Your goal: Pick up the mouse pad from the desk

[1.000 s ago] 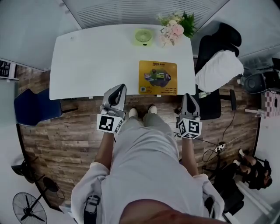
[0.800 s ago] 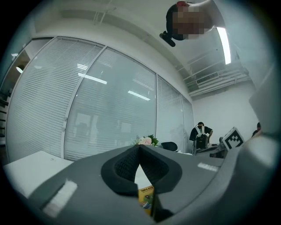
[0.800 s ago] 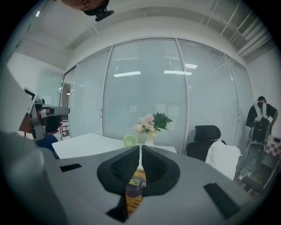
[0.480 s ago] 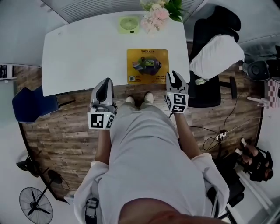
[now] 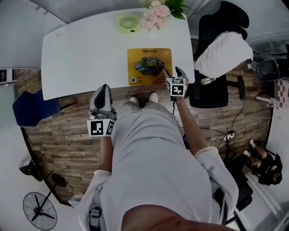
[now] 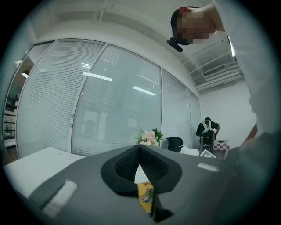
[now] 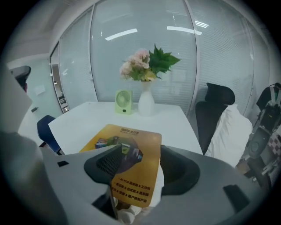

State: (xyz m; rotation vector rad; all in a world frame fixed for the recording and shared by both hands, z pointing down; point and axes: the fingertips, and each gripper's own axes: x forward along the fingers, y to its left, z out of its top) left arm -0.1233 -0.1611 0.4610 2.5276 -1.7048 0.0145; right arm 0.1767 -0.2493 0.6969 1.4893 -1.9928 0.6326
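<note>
The yellow mouse pad (image 5: 149, 65) lies flat on the white desk (image 5: 81, 54), close to its front edge. My right gripper (image 5: 173, 73) points down at the pad's near right corner, its jaws opening. In the right gripper view the pad (image 7: 129, 136) shows in the wide gap of that gripper (image 7: 140, 165), and the pads do not press on it. My left gripper (image 5: 103, 88) hangs in front of the desk edge over the floor, shut and empty. In the left gripper view a sliver of the pad (image 6: 145, 197) shows below its joined fingertips (image 6: 139, 148).
A green desk fan (image 5: 128, 22) and a vase of flowers (image 5: 156, 9) stand at the desk's far edge. A black office chair with a white cloth (image 5: 221, 54) is right of the desk. A blue chair (image 5: 34, 110) stands left, a floor fan (image 5: 39, 211) behind.
My right gripper has moved forward and down to the pad's near right corner, and its jaws have gone from shut to wide open. The left gripper has hardly moved.
</note>
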